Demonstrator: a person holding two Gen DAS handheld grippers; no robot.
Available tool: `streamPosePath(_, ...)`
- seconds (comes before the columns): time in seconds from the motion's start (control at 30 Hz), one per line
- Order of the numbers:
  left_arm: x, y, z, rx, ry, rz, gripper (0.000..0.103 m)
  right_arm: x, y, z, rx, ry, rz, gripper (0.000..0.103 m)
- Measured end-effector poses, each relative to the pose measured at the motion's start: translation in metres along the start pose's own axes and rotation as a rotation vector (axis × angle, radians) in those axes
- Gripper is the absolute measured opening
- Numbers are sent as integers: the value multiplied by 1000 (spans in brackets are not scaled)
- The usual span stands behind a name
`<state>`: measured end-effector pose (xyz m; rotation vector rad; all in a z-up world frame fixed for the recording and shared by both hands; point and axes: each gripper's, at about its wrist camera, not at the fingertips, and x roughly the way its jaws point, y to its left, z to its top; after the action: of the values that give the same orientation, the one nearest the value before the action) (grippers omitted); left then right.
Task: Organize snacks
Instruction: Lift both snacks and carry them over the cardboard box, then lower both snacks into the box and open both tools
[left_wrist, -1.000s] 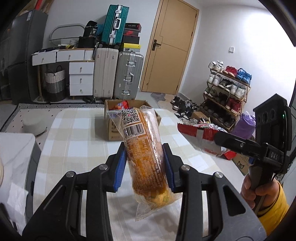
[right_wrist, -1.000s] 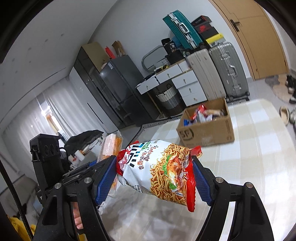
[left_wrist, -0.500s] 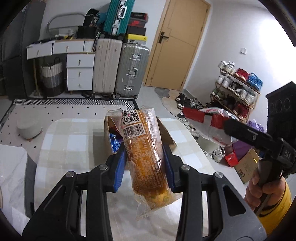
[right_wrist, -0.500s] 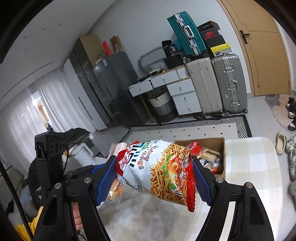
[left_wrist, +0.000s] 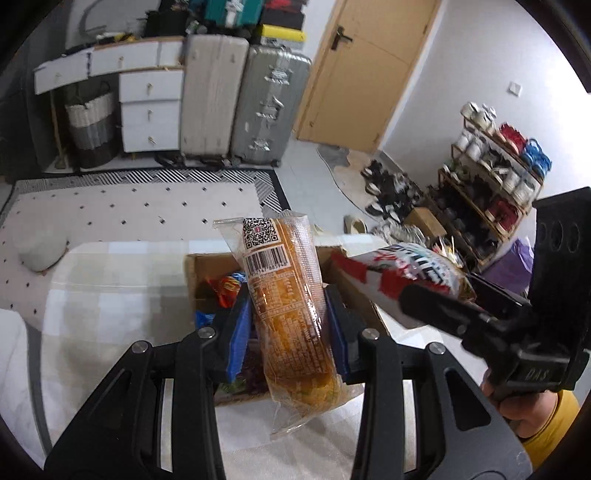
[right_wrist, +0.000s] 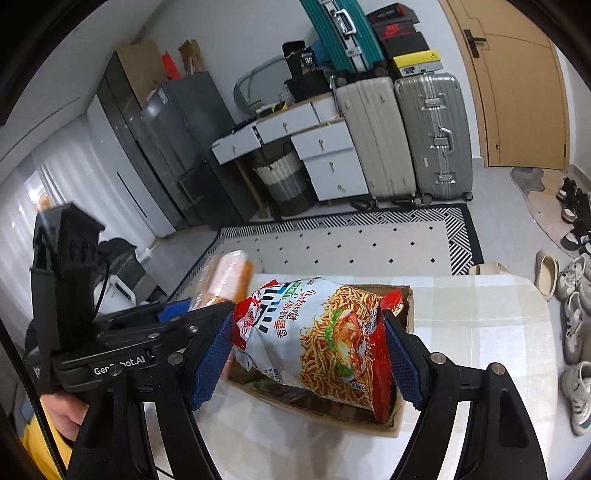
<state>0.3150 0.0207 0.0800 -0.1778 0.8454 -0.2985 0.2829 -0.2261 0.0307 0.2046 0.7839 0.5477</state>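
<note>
Snacks hang over the cardboard box (left_wrist: 192, 273) on the worktop (left_wrist: 110, 302). Left gripper (left_wrist: 288, 328) squeezes the orange bread pack (left_wrist: 288, 314), long way pointing forward. Right gripper (right_wrist: 308, 354) squeezes the noodle bag (right_wrist: 317, 339) sideways. More snack packs (left_wrist: 225, 288) lie inside.

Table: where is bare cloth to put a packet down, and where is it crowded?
Bare checked cloth lies left of the box, up to the table's left edge, and right of the box toward the shoes. Inside, the box looks crowded with snacks, and both held packets hang over it.
</note>
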Motion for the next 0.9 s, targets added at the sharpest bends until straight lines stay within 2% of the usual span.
streamPosePath(0.27, 85, -5, 23, 33, 32, 7, 34, 32, -15, -6, 21, 42, -22, 78)
streamPosePath(0.47, 122, 3, 28, 11, 41, 26, 35, 46, -24, -11, 39, 63, -54, 78)
streamPosePath(0.53, 130, 8, 27, -1, 48, 12, 35, 51, -28, -13, 52, 77, -49, 78)
streamPosePath(0.7, 140, 17, 23, 8, 42, 35, 35, 59, -31, -14, 62, 96, -47, 78)
streamPosePath(0.9, 107, 17, -4, 35, -31, 76, 35, 61, -25, -16, 51, 95, -44, 78)
